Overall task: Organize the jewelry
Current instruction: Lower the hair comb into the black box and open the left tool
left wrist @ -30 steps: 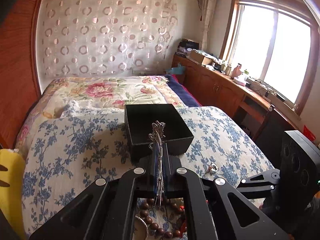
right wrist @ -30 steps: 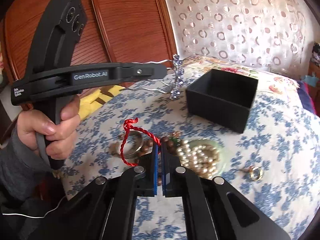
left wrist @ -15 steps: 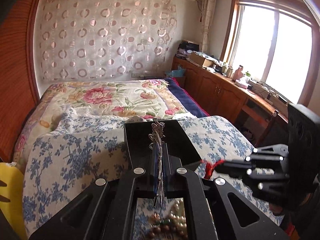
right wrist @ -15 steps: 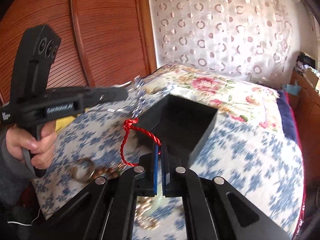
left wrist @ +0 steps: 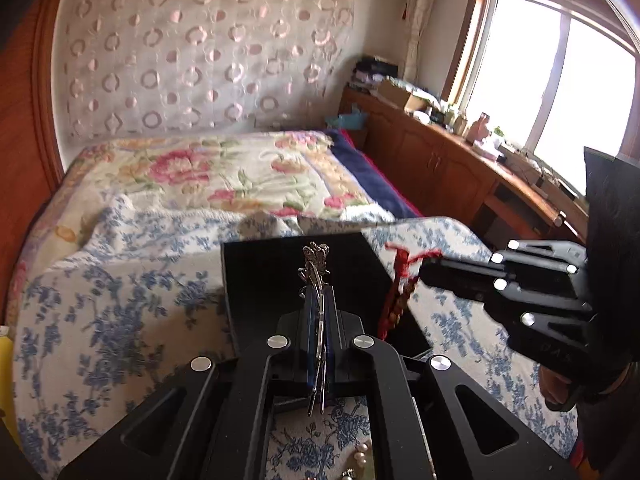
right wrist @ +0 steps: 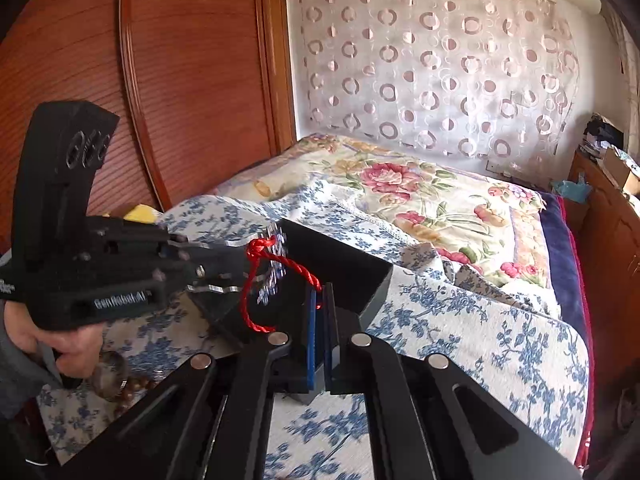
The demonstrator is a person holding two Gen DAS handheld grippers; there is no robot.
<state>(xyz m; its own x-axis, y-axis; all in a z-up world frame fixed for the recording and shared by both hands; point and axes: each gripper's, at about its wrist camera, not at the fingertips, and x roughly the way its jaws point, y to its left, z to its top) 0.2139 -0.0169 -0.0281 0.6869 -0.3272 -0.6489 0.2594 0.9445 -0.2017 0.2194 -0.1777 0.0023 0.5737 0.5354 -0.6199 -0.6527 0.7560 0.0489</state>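
Left fingers (left wrist: 308, 320): clamped on silver hairpin (left wrist: 316, 268), its ornament past the tips.
Right fingers (right wrist: 312, 320): clamped on red cord (right wrist: 256, 272).
Black box (left wrist: 260, 280): open, just beyond both tips.
Quilt (left wrist: 120, 300): beneath.

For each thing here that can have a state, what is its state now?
Left gripper: shut on the silver hairpin.
Right gripper: shut on the red cord bracelet.
Black box: open, no lid visible.
Pearl necklace: lying on the bedspread.

Black grippers (right wrist: 319, 312); blue fingers (right wrist: 311, 340); silver screws
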